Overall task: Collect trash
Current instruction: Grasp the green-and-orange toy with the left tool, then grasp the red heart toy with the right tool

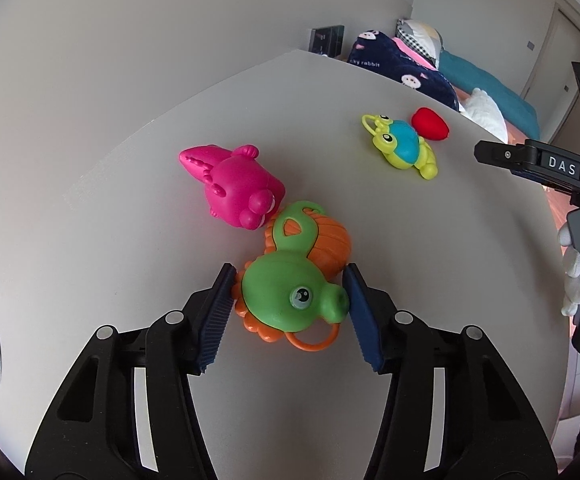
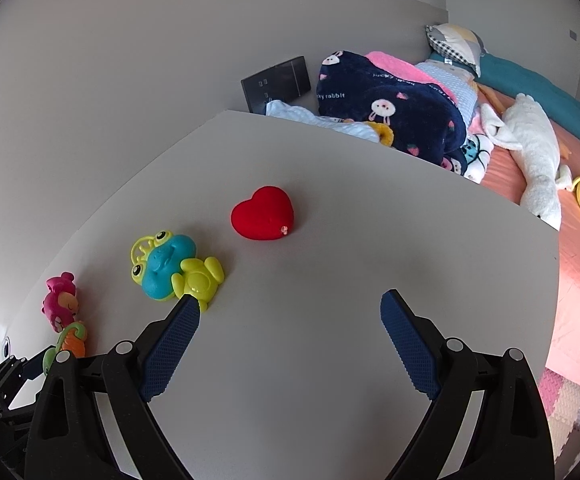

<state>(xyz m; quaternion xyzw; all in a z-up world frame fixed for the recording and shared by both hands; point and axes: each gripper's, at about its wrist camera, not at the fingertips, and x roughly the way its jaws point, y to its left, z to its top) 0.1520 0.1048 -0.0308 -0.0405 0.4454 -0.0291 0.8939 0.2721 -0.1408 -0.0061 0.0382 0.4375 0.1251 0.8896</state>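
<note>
From the left wrist camera, we see our left gripper closed around the green-and-orange toy on the grey table, its blue pads touching the green head on both sides; whether the toy has left the surface we cannot tell. The pink toy lies just beyond it, touching its far end. Farther off, the yellow-and-blue frog toy and the red heart sit close together near the table's far edge. At the right edge, a white-gloved hand holds our other tool.

From the right wrist camera, our right gripper hangs spread wide over bare table, pinching nothing. Its left pad sits just in front of the frog toy, while the red heart lies ahead, well clear of the jaws. The pink toy and the green-and-orange one show at far left, beside the left gripper.

We judge the collecting barely begun: all four pieces are on or at the table, one in our grip, three untouched, and no bin visible in either view.
</note>
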